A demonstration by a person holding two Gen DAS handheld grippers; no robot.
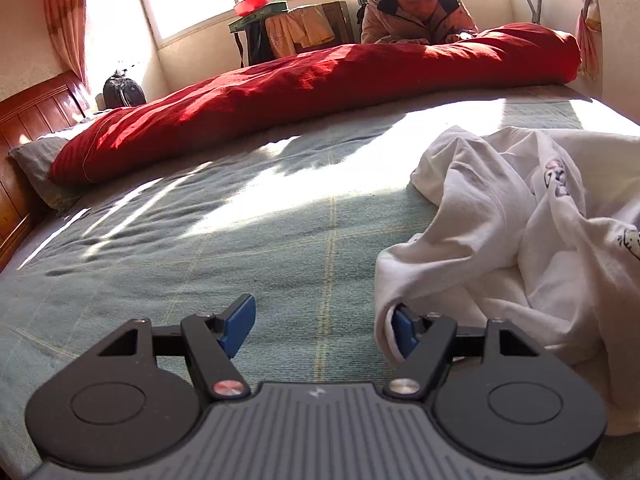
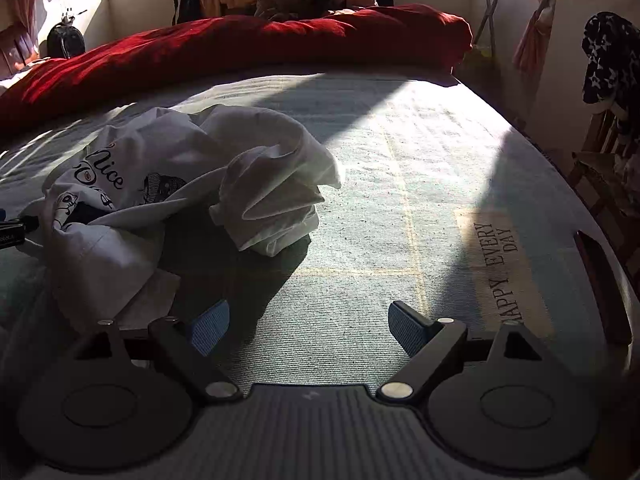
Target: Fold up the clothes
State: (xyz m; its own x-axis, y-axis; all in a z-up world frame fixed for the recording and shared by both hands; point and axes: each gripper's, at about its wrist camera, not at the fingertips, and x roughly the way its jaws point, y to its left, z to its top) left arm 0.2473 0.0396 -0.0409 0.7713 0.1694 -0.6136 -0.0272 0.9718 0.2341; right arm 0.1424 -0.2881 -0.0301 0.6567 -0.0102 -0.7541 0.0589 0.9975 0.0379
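A crumpled white T-shirt (image 1: 520,224) with black cartoon print lies in a heap on the green bed sheet (image 1: 240,248). My left gripper (image 1: 324,326) is open, low over the sheet at the shirt's left edge; a fold of the shirt drapes over its right fingertip (image 1: 402,330). In the right wrist view the same shirt (image 2: 168,196) lies to the left, with "Nice" printed on it. My right gripper (image 2: 310,326) is open and empty over the sheet (image 2: 360,200), its left fingertip (image 2: 210,324) beside the shirt's near edge.
A long red quilt (image 1: 320,92) lies rolled along the far side of the bed, with a person (image 1: 416,4) leaning behind it. A wooden headboard (image 1: 28,120) is at the left. A wooden chair (image 2: 608,160) with clothes stands past the bed's right edge.
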